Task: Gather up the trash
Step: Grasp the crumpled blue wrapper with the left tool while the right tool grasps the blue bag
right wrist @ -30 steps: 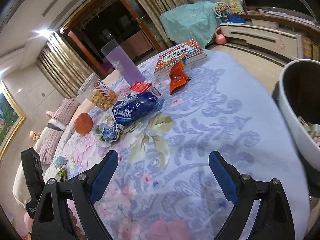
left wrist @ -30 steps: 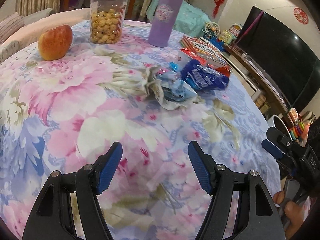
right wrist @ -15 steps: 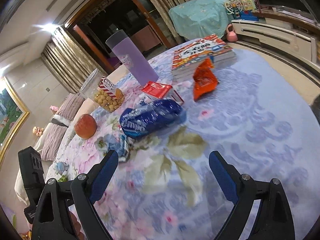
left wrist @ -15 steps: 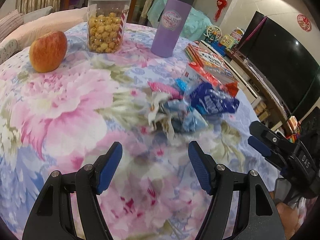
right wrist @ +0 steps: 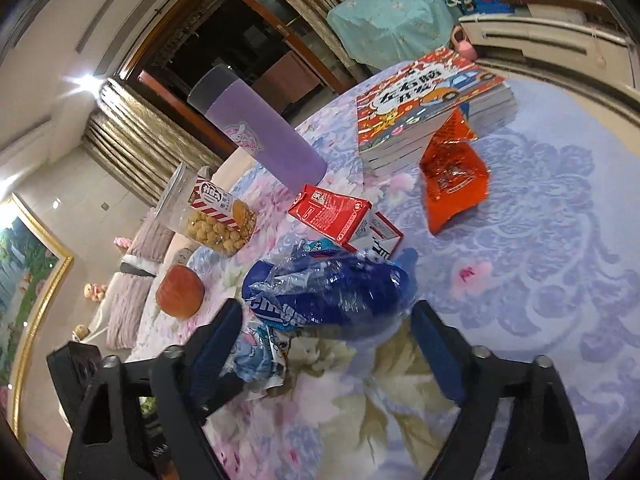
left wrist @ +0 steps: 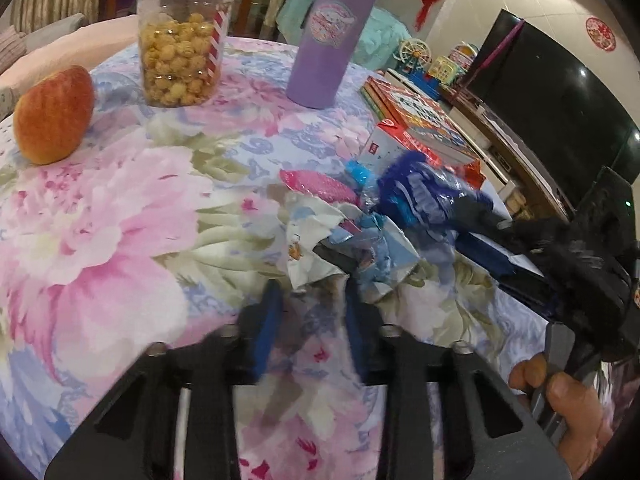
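With jaws just narrowing, the left gripper point(left wrist: 310, 328) nips the crumpled pale-blue wrapper's point(left wrist: 340, 240) edge while the right gripper point(right wrist: 326, 344) straddles the crinkly blue plastic snack bag point(right wrist: 328, 296) on the floral-clothed table point(left wrist: 120, 220), so either slick film may slip free.

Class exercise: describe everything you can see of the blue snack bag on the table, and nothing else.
The blue snack bag is glossy, crinkled plastic film with white lettering at one end. It looks puffed rather than flat and lies on its side on the floral tablecloth. It sits just ahead of the right gripper, whose jaws have just been closing and stand either side of its near edge, not visibly pressing it. The red carton lies close behind; a crumpled pale wrapper lies against it.
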Motion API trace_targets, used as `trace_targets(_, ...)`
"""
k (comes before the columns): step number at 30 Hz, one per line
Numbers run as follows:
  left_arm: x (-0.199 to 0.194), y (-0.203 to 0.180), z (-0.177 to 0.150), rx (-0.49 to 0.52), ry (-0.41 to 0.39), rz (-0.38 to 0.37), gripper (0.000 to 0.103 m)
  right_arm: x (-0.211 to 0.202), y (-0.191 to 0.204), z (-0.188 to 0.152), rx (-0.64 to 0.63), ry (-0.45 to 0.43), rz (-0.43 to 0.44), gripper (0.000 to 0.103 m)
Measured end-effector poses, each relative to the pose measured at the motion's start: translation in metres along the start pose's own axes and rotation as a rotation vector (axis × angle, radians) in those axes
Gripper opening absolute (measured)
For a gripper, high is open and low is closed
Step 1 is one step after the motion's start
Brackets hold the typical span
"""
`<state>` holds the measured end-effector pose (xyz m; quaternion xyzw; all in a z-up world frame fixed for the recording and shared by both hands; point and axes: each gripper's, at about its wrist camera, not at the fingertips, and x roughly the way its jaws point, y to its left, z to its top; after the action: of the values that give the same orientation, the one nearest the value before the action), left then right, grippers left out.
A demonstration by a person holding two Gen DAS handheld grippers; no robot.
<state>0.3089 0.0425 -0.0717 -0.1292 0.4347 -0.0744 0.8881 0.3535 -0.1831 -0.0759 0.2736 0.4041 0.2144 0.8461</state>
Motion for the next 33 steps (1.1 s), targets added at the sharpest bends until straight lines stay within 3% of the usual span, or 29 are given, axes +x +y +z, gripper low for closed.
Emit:
trace_targets(1,0.001,-0.001,0.000,0.005,0.002,-0.003,0.010,0.003,-0.001,0.000,0.000,0.007,-0.003,0.059)
trace_targets(3,0.001,-0.003,-0.002,0.016,0.001,-0.002,0.005,0.006,-0.002,-0.002,-0.012,0.023,-0.016,0.020)
trace_targets(5,-0.002,-0.003,-0.004,0.020,-0.007,0.004,0.003,0.002,-0.002,-0.006,-0.022,0.019,-0.018,0.008)
trace_targets(6,-0.004,-0.003,-0.005,0.018,-0.011,0.007,0.003,0.000,-0.002,-0.007,-0.027,0.015,-0.019,0.007)
trace_targets(9,-0.011,0.000,-0.007,0.011,-0.030,0.021,0.002,-0.009,-0.004,-0.012,-0.029,0.019,-0.011,0.009)
trace_targets(13,-0.023,0.007,-0.013,-0.009,-0.064,0.040,0.002,-0.017,-0.009,-0.013,0.030,0.033,0.028,0.022)
trace_targets(15,-0.029,0.011,-0.017,-0.013,-0.070,0.043,0.002,-0.019,-0.005,-0.014,0.042,0.013,0.022,0.069)
trace_targets(16,-0.031,0.013,-0.019,-0.014,-0.073,0.045,0.002,-0.019,-0.002,-0.014,0.042,0.001,0.030,0.075)
trace_targets(20,-0.040,0.024,-0.023,-0.028,-0.075,0.046,0.002,-0.003,0.014,-0.014,0.063,0.002,0.026,0.076)
trace_targets(26,-0.044,0.035,-0.028,-0.045,-0.067,0.039,0.002,0.030,0.018,-0.004,0.211,0.007,0.000,0.081)
trace_targets(30,-0.044,0.033,-0.032,-0.042,-0.060,0.030,0.002,0.037,0.018,0.000,0.236,-0.029,-0.009,0.080)
trace_targets(31,-0.044,0.032,-0.032,-0.038,-0.061,0.027,0.002,0.036,0.020,0.001,0.223,-0.039,-0.025,0.077)
trace_targets(33,-0.045,0.028,-0.033,-0.028,-0.062,0.021,0.002,0.034,0.020,0.001,0.189,-0.034,-0.047,0.049)
